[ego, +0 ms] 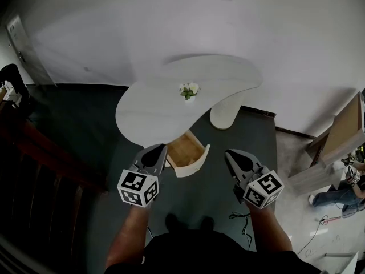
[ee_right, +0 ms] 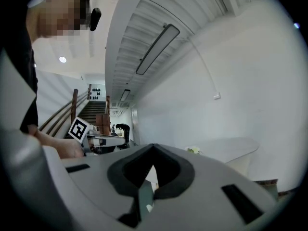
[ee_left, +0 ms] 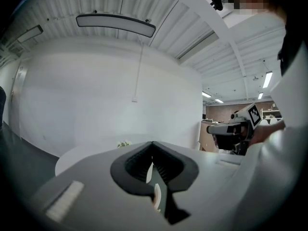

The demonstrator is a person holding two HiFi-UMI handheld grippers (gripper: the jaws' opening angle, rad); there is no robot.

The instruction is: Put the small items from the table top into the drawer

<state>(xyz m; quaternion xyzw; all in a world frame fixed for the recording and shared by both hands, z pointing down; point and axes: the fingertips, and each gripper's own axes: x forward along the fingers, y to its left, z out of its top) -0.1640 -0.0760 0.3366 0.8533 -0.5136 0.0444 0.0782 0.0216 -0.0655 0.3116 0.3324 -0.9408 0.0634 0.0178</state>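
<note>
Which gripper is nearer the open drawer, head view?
The left gripper: its tip sits right beside the left edge of the open drawer, while the right gripper hangs clearly apart from the drawer's right side.

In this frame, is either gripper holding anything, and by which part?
Nothing is held. The left gripper and right gripper both have jaws closed together with nothing between them, away from the table.

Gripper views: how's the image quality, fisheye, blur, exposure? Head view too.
Left gripper view: heavy fisheye, black round vignette, left gripper body close and soft. Right gripper view: same warp, ceiling top left blown out. Head view: table evenly lit, edges bowed, staircase side dark.
</note>
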